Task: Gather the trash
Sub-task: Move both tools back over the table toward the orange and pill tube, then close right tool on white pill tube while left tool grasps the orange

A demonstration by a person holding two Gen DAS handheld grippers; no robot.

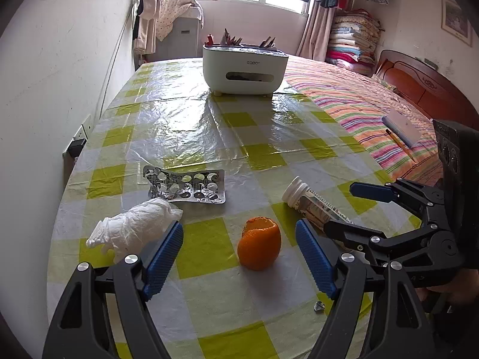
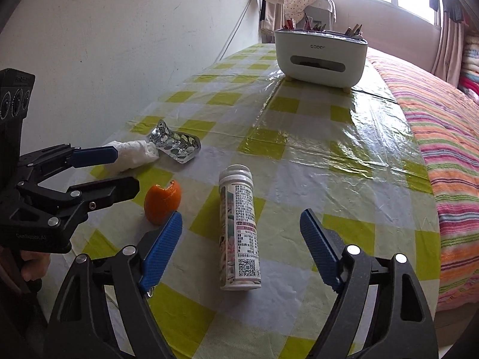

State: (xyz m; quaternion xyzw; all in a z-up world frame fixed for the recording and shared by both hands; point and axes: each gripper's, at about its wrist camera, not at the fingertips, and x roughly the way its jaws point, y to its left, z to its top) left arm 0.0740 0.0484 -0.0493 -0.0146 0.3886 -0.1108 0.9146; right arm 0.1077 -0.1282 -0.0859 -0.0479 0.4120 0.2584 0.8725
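My left gripper (image 1: 239, 249) is spread wide and empty, its fingers flanking the hollow orange peel (image 1: 259, 243) on the checked tablecloth (image 1: 209, 125). My right gripper (image 2: 241, 239) is likewise released, the white-capped tube (image 2: 238, 230) lying between its fingers. Farther left: crumpled tissue (image 1: 136, 229), touching the spent blister pack (image 1: 185, 186). Far centre: white bin (image 1: 244, 67).

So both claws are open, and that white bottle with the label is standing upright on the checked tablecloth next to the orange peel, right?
Not quite. The right wrist view shows the white bottle lying on its side on the checked tablecloth, not upright. The rest holds: it is beside the orange peel, and the left gripper and right gripper are both open.
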